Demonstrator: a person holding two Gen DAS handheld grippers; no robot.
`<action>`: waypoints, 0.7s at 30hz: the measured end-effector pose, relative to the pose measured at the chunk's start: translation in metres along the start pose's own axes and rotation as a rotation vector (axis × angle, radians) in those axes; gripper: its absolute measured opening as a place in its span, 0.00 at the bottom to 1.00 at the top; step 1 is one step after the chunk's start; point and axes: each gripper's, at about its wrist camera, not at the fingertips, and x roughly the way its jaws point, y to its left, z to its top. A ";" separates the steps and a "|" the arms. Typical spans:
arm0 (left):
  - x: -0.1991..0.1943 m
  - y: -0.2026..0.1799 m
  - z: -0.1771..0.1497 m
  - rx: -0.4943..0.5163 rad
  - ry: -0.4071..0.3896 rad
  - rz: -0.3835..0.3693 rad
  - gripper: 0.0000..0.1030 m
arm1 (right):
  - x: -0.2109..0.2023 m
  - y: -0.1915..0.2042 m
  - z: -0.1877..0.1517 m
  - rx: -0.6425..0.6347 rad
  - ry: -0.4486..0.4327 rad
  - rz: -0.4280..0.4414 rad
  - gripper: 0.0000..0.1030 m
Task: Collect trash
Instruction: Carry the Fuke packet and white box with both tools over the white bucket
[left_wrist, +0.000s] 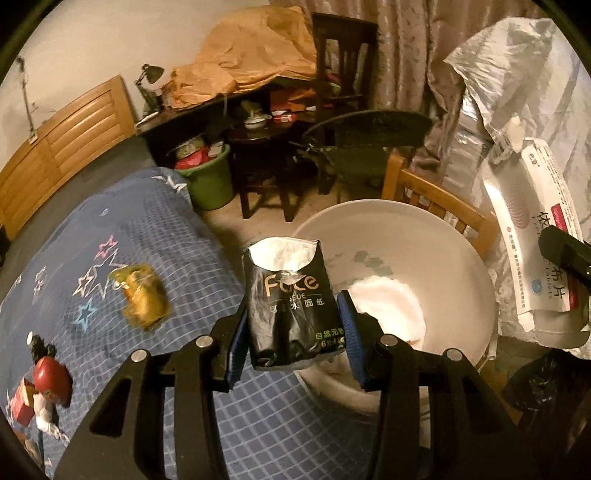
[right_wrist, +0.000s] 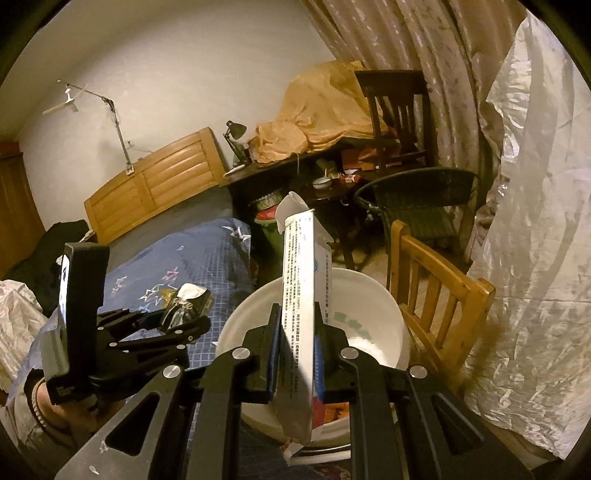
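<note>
My left gripper (left_wrist: 293, 325) is shut on a black tissue pack (left_wrist: 288, 295) with white tissue at its top, held at the left rim of a white basin (left_wrist: 443, 240). The pack also shows in the right wrist view (right_wrist: 186, 301). My right gripper (right_wrist: 297, 332) is shut on a flattened white medicine box (right_wrist: 299, 295), held upright above the basin (right_wrist: 376, 291). The box also shows at the right of the left wrist view (left_wrist: 535, 229). White crumpled tissue (left_wrist: 388, 306) lies inside the basin. A yellow wrapper (left_wrist: 142, 295) lies on the blue star bedspread (left_wrist: 110, 258).
A wooden chair (right_wrist: 436, 291) stands behind the basin, with white plastic sheeting (right_wrist: 535, 258) to the right. A green bucket (left_wrist: 210, 177), dark stool (left_wrist: 262, 162) and wicker chair (left_wrist: 365, 147) stand beyond. A red and white object (left_wrist: 48, 384) lies on the bed's near left.
</note>
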 end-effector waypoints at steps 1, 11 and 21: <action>0.003 -0.003 0.001 0.011 0.003 -0.004 0.42 | 0.001 0.001 0.000 0.003 0.003 0.000 0.16; 0.024 -0.021 0.002 0.062 0.037 -0.025 0.42 | 0.011 -0.005 -0.001 0.012 0.019 0.004 0.16; 0.031 -0.021 0.003 0.066 0.044 -0.035 0.42 | 0.021 -0.005 -0.004 0.015 0.039 0.012 0.16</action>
